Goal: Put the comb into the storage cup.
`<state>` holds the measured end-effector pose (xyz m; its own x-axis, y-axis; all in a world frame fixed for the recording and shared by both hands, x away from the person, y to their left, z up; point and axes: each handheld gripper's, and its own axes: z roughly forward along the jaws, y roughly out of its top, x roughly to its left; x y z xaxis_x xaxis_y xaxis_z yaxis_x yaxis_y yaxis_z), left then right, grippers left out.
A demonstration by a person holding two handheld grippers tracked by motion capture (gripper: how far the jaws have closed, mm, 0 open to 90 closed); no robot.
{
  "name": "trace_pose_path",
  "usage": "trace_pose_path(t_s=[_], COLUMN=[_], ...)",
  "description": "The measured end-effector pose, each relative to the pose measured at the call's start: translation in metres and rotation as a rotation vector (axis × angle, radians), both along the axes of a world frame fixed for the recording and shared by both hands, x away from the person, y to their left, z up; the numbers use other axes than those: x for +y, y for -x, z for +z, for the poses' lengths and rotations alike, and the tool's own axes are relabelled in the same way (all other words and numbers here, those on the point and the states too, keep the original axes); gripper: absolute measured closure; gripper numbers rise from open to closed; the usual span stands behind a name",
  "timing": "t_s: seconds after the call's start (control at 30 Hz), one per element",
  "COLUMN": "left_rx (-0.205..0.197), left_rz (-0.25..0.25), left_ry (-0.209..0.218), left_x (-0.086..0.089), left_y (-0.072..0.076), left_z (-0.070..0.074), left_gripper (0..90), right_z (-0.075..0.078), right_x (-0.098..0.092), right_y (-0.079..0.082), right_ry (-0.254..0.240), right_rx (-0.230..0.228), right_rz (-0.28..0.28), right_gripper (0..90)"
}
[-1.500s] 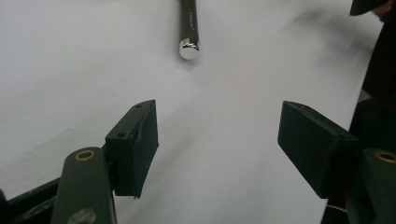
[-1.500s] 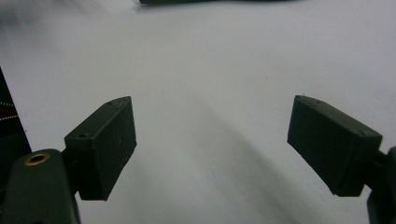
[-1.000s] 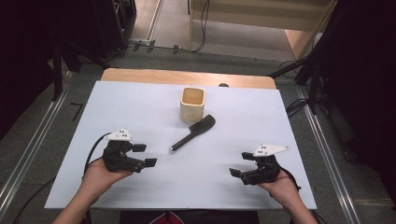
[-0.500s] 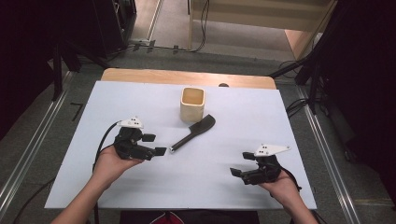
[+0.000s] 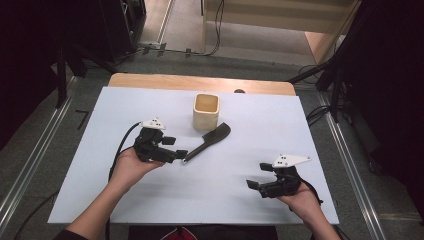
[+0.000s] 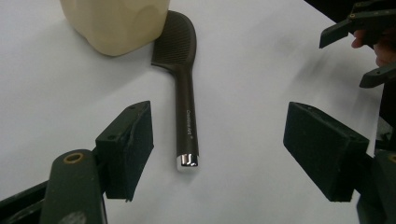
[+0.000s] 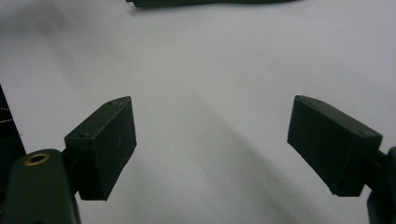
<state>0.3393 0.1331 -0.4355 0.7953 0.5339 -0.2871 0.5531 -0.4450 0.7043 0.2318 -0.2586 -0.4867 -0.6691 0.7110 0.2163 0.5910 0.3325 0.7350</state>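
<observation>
Faintly, unreadable small print along the black spatula (image 6: 184,95) handle, between the wide-spread left gripper (image 6: 217,149) jaws.

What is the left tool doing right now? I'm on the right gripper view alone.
Observer: The left tool is open, with the handle end of a black comb lying between its jaws, not gripped.
Operator: How does the comb lie?
Observer: Flat on the white table, with its toothed head beside a beige cup.
Operator: Do the head and the cup touch?
Observer: They are very close in the left gripper view, but I cannot tell whether they touch.
</observation>
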Motion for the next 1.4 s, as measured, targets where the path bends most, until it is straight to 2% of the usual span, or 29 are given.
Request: trace_pose_path(t_s=[0.47,0.6,0.83,0.97,1.3,1.4], left_rx=[0.000,0.024,-0.007,-0.015,-0.036,-0.057], left_rz=[0.009,0.012,0.016,0.027,0.046,0.054], left_ry=[-0.004,0.012,-0.011,-0.003,-0.034,-0.039], left_x=[-0.016,-0.018,-0.027,-0.029,-0.029,-0.028], left_y=[-0.014,-0.017,-0.020,-0.021,-0.019,-0.017], left_z=[-0.006,-0.008,-0.010,-0.012,-0.021,-0.024], left_gripper=[26.7,26.8,26.7,27.5,28.3,29.5], right_z=[0.001,0.001,0.001,0.001,0.001,0.001], right_x=[0.000,0.000,0.000,0.000,0.000,0.000], right_y=[0.000,0.000,0.000,0.000,0.001,0.001], right_ry=[-0.004,-0.005,-0.006,-0.005,-0.003,-0.003], right_rx=[0.000,0.001,-0.002,-0.002,-0.006,-0.005], right_rz=[0.001,0.000,0.000,0.000,0.001,0.001], right_gripper=[13.8,13.8,13.8,13.8,13.8,13.8])
